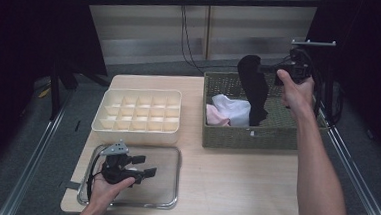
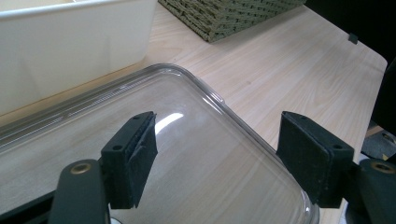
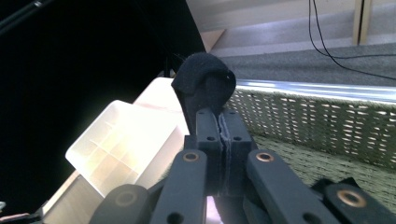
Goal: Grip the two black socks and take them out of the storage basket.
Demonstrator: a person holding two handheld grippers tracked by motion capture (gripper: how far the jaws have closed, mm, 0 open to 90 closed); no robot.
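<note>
Up above the woven olive-green wicker basket [image 1: 227, 135], a long black fabric sock [image 1: 253, 89] hangs limp from the right gripper [image 1: 281, 72], whose jaws are pinched tight on its upper part; a folded bulge of soft knit rises just past the fingertips. Below the dangling toe, inside the basket, lie crumpled white cloth [image 1: 233, 109] and a pink piece [image 1: 215, 114]. Beyond the fingers stands a cream plastic organiser box [image 1: 138, 112] divided into small square cells, all bare. The left gripper [image 1: 142, 165] hovers with jaws spread wide, nothing between them, over a clear rounded plastic tray [image 1: 165, 196] on the pale wood-grain table [image 1: 234, 185].
</note>
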